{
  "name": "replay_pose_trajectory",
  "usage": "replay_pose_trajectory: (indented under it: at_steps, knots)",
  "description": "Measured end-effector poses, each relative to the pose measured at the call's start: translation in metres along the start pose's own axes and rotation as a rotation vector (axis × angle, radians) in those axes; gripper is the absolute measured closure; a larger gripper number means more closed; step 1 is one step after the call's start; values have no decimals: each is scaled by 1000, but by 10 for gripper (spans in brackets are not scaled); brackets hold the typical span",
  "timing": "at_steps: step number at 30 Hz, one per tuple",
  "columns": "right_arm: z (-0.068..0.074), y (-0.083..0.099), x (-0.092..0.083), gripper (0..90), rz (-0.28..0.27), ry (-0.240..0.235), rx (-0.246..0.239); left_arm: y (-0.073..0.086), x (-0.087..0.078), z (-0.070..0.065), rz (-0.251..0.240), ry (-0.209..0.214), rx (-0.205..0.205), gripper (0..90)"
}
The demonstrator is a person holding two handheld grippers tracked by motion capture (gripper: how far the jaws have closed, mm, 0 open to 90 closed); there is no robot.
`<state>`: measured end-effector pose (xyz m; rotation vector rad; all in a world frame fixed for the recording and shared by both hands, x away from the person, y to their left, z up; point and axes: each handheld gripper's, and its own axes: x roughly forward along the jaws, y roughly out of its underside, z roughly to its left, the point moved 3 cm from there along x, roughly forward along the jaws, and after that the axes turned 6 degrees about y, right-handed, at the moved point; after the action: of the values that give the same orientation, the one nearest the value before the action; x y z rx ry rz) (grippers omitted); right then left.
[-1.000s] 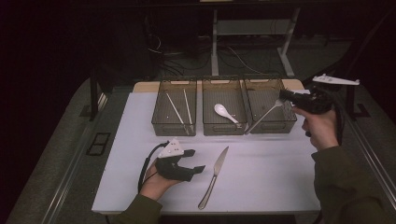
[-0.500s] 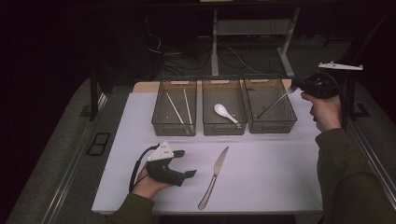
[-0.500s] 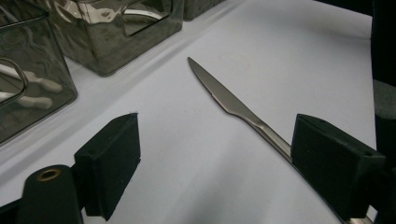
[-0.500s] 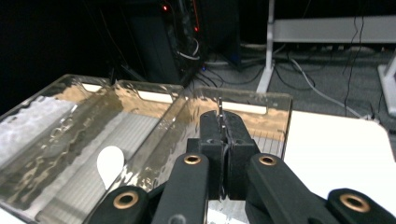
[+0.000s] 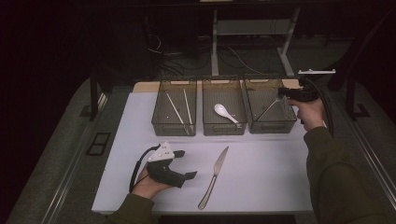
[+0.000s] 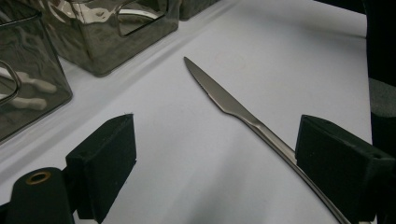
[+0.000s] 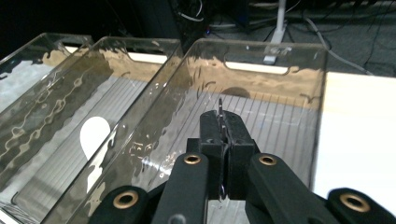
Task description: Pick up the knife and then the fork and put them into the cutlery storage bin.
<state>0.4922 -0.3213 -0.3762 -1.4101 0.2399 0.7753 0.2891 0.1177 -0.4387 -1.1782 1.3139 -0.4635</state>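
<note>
Two claws differ: the left claw (image 5: 190, 175) has just been opening, nothing gripped, knife (image 5: 214, 176) at its 3 o'clock on the surface (image 5: 261, 182); the right claw (image 5: 283, 94), clenched on a fork (image 5: 270, 106), has moved over the rightmost bin (image 5: 271, 127).

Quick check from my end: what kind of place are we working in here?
Probably a lab or test bench, not a kitchen: a white-covered table in a dark room, cables on the floor behind it, three clear bins for sorting cutlery, and hand-held grippers such as the left gripper.

Three bins (image 5: 224, 125) stand in a row behind the knife (image 5: 214, 176) on the table (image 5: 261, 186).
</note>
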Motion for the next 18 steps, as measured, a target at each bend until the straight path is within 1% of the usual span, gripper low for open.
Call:
replay_pose_trajectory:
  at_steps: [3, 5, 7, 8, 9, 10, 11, 12, 14, 17, 18]
  knots:
    - [-2, 2, 7, 881, 17, 6, 5, 0, 0, 0, 6, 4, 7, 119]
    - [-5, 4, 10, 880, 24, 8, 31, 0, 0, -1, 7, 4, 7, 119]
    - [-9, 6, 13, 859, 41, 32, 18, -1, 1, -1, 5, 6, 6, 119]
    - [-10, 7, 14, 793, 53, 48, 2, -1, 0, -1, 6, 6, 5, 119]
    - [-11, 9, 16, 726, 61, 51, -6, -1, 0, -1, 6, 7, 5, 119]
    - [-11, 10, 17, 669, 72, 60, -15, -1, 0, -1, 3, 7, 3, 119]
    - [-12, 10, 18, 627, 71, 79, -27, -1, 0, -1, 1, 7, 4, 119]
    - [-13, 10, 18, 590, 68, 85, -35, -1, 0, -1, 0, 7, 2, 119]
    - [-16, 8, 15, 530, 50, 116, -50, -1, 0, -1, -5, 6, 2, 118]
    - [-20, 4, 8, 477, 18, 138, -50, -1, 1, -1, -5, 6, 2, 119]
    - [-22, 4, 6, 456, 9, 137, -47, -1, 1, -1, -4, 6, 2, 119]
